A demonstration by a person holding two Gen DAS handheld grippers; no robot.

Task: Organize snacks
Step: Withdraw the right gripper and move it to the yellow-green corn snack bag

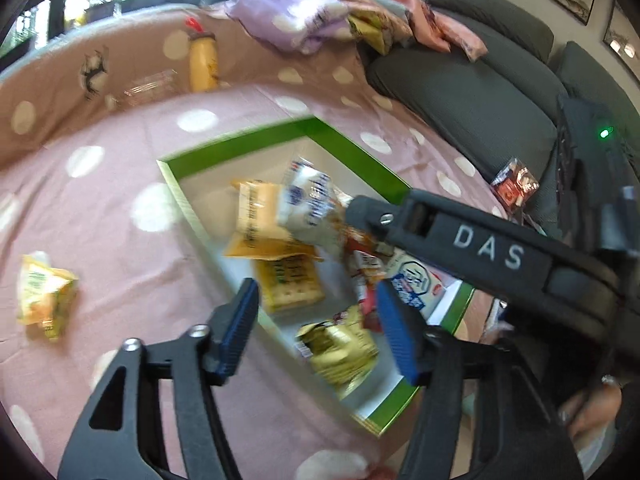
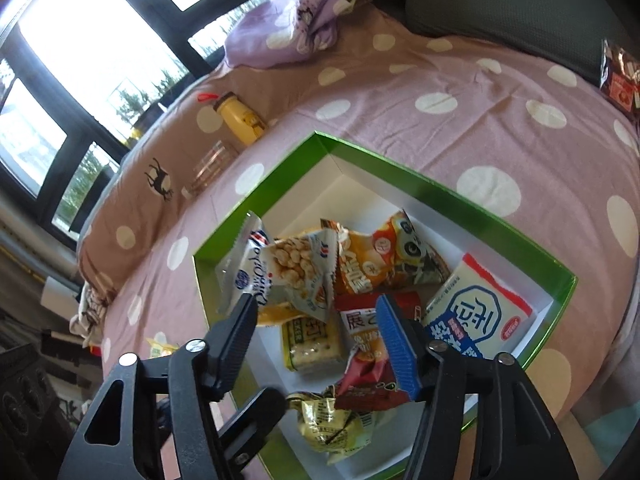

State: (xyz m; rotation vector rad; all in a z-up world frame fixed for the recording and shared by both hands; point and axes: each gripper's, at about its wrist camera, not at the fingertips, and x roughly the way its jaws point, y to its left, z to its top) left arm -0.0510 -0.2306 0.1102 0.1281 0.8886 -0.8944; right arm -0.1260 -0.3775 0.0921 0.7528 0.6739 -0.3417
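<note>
A green box [image 2: 440,190] with a white inside lies on the pink dotted cloth and holds several snack packets. My right gripper [image 2: 316,320] hangs open above them; the cracker packet [image 2: 314,340] and red packets lie beneath its gap, untouched by the pads. A white peanut packet [image 2: 300,272] leans just past its left finger. My left gripper [image 1: 316,320] is open too, over the box's near side with a gold packet [image 1: 340,352] below it. One finger of the right gripper [image 1: 368,216] reaches in from the right. A loose yellow packet [image 1: 44,296] lies on the cloth at left.
A yellow bottle [image 2: 240,120] and a glass [image 2: 210,168] lie behind the box. A purple bag [image 2: 280,36] and more snack bags are piled at the far edge. A red packet [image 1: 516,186] rests on the grey sofa [image 1: 460,92] at right.
</note>
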